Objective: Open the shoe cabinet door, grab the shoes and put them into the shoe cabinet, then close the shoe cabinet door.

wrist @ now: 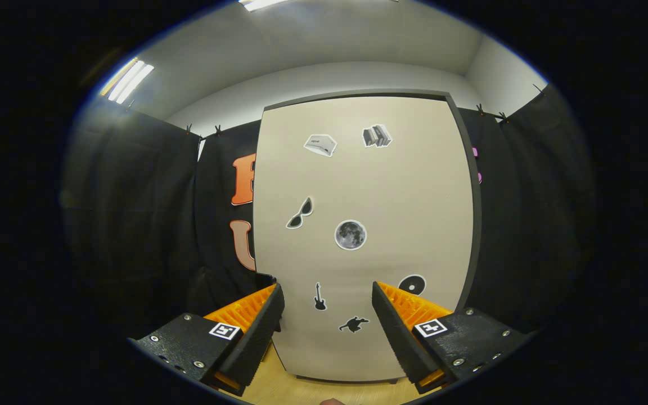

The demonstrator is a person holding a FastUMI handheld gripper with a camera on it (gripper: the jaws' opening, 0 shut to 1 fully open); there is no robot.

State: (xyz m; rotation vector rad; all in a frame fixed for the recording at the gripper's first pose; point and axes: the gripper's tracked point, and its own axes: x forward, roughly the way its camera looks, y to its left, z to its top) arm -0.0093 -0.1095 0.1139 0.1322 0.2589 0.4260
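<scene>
Gripper view: we see the gripper [328,315] facing the shoe cabinet door [366,225] squarely, fingers spread wide on nothing — a stance suited to approach or retreat. That door appears flush — shut, though its seam is faint.

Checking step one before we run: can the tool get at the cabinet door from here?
Probably yes. The tool is open with nothing between its fingers, and the closed cabinet door stands straight ahead with nothing in between. No handle shows on it, so its left edge looks like the likeliest place to grip.
</scene>
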